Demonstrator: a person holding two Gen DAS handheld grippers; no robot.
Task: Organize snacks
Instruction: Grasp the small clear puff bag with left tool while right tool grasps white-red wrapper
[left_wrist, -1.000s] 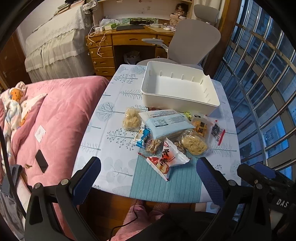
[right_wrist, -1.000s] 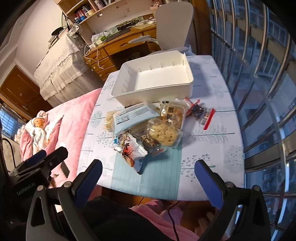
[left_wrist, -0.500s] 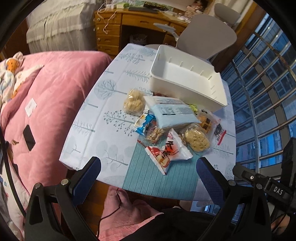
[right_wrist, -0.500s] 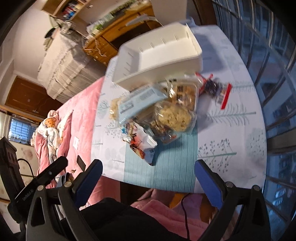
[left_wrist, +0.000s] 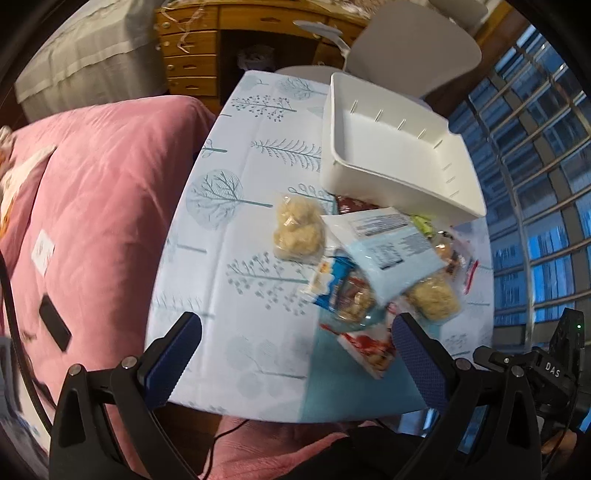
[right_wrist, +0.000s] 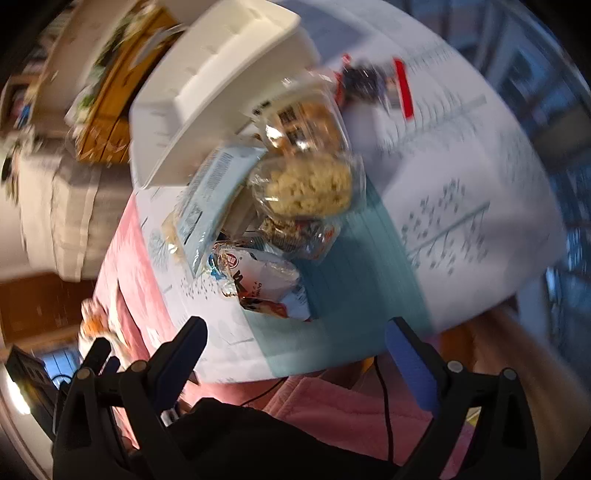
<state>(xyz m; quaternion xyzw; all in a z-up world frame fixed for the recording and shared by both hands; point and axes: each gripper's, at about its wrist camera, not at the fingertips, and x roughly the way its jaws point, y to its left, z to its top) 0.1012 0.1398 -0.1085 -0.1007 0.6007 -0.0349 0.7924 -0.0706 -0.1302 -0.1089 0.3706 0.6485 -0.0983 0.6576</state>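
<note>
My left gripper (left_wrist: 295, 354) and right gripper (right_wrist: 293, 354) hover with jaws spread wide, holding nothing. The white bin (left_wrist: 391, 147) sits bare on the table (left_wrist: 236, 221); snack packets (left_wrist: 369, 258) lie heaped beside it.

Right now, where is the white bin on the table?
In the left wrist view the white bin stands empty at the far right of the table, just behind the pile of snacks and before the grey chair.

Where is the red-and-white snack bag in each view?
Left wrist: red-and-white bag, lower right, beside the right finger, on the teal strip.
Right wrist: the bag, centre, above the open gripper.
Shared landmark: white bin behind the pile.
</note>
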